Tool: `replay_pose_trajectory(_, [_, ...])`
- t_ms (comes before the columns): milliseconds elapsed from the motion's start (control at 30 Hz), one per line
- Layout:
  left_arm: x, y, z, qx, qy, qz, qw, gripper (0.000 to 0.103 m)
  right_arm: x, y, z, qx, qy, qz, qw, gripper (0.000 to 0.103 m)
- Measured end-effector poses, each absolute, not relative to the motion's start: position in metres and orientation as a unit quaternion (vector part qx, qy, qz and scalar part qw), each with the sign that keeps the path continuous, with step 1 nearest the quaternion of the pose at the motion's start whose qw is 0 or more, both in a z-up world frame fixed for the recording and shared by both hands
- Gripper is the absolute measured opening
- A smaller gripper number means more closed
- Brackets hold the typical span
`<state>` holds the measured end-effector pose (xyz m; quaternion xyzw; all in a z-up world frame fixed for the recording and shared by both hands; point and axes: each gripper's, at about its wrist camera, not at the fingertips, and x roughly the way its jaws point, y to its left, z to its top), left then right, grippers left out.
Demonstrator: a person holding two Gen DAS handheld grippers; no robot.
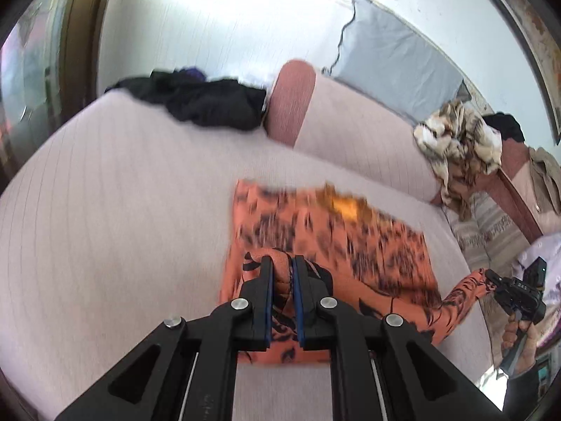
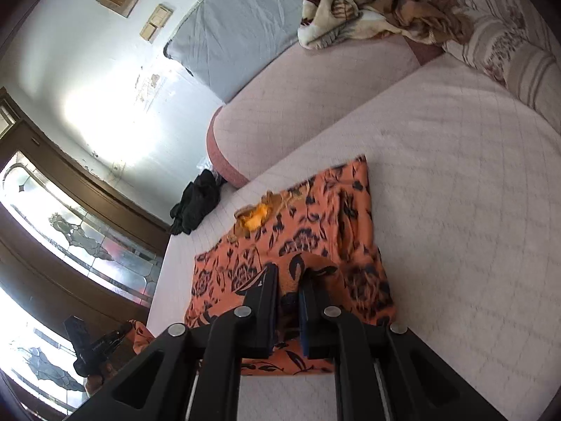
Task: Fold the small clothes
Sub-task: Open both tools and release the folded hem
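An orange garment with a black flower print (image 1: 333,231) lies spread on the pale pink sofa seat (image 1: 122,210). It also shows in the right wrist view (image 2: 308,231). My left gripper (image 1: 283,266) is shut on a bunched near corner of the garment. My right gripper (image 2: 289,277) is shut on another near corner, lifted off the seat. The right gripper also shows at the right edge of the left wrist view (image 1: 491,277), pinching the stretched cloth. The left gripper shows in the right wrist view (image 2: 122,331), holding its corner.
A black pile of clothes (image 1: 196,98) lies at the seat's far end. A brown and white blanket (image 1: 459,140) hangs over the backrest. A grey cushion (image 1: 396,56) leans on the wall. A striped flowered pillow (image 2: 501,35) lies at the sofa's other end.
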<state>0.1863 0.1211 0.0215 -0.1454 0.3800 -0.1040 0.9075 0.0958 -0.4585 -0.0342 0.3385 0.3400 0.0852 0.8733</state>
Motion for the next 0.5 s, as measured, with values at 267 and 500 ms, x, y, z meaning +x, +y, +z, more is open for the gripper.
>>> replay_pose_trajectory(267, [0.353,0.1,-0.038,-0.097,0.406,-0.015,0.909,0.056,0.232,-0.477,-0.08,0.335,0.374,-0.012,0.865,0.084])
replay_pose_trajectory(500, [0.261,0.145,-0.06,-0.174,0.407,-0.027,0.896,0.063,0.128,-0.44,-0.092,0.321,0.356,-0.001,0.877,0.085])
